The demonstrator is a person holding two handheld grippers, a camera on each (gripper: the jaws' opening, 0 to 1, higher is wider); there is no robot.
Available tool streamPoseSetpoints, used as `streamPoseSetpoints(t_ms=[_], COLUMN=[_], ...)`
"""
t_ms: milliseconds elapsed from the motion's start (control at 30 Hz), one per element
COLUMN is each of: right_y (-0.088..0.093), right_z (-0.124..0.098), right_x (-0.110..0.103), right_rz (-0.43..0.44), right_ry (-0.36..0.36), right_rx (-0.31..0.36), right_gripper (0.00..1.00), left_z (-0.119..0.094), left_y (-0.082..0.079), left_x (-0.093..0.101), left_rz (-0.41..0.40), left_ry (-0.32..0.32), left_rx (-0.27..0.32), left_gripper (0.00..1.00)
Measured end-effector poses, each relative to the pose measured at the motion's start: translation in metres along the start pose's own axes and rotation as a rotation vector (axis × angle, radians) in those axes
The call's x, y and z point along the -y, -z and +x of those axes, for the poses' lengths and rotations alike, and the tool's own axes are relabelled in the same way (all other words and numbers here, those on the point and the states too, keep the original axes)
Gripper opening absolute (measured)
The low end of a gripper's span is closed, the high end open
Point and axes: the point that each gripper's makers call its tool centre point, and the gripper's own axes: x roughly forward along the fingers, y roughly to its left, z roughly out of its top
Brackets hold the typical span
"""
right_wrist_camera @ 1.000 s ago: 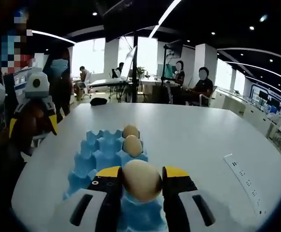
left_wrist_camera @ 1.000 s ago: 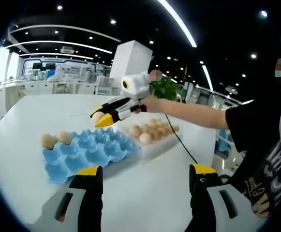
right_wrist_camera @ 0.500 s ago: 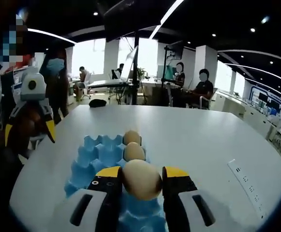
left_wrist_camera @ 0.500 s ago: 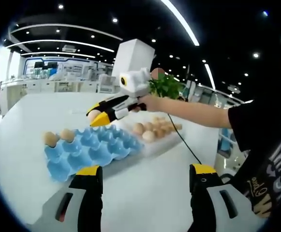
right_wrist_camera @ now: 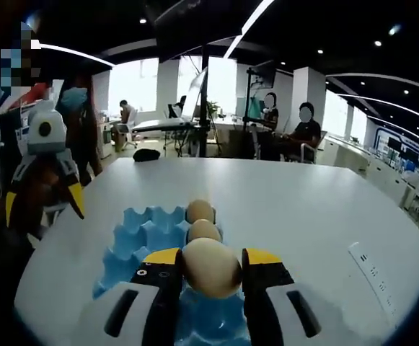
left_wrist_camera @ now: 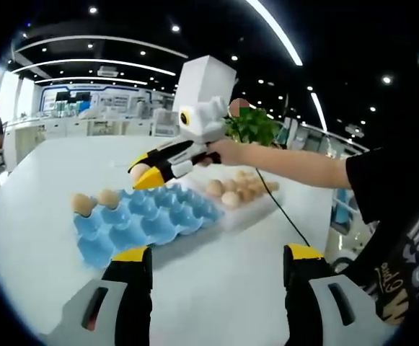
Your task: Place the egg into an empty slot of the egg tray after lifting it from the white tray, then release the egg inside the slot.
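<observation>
Item: egg, clamped in the right hand-held gripper, above the blue egg tray mid-counter. Two slots at the tray's end hold eggs.
Left hand-held gripper: jaws apart, empty.
Risks: releasing high cracks the shell; drifting sideways knocks a seated egg.

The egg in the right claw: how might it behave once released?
The egg, pinched at its sides by the right claw, looks smooth and rounded, so it could slip or roll. It is probably fragile. The blue egg tray has cupped slots that should hold it.
</observation>
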Motion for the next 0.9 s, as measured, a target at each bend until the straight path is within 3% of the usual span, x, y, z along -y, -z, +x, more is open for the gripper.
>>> streamPoseSetpoints(t_ms=[233, 533, 900], right_y=[-0.001, 0.005, 0.017], right_z=[0.013, 0.016, 0.02], right_x=[-0.011, -0.011, -0.009], right_rz=[0.006, 0.057, 0.083], right_ry=[-0.027, -0.047, -0.061], right_rx=[-0.006, -0.011, -0.023], right_gripper=[0.34, 0.35, 0.34], left_z=[0.0, 0.001, 0.011], left_y=[0.001, 0.002, 0.006], left_x=[0.0, -0.005, 0.004], left_rz=[-0.001, -0.006, 0.006], left_ry=[0.003, -0.02, -0.024], left_rx=[-0.001, -0.006, -0.03], left_gripper=[0.75, 0.75, 0.76])
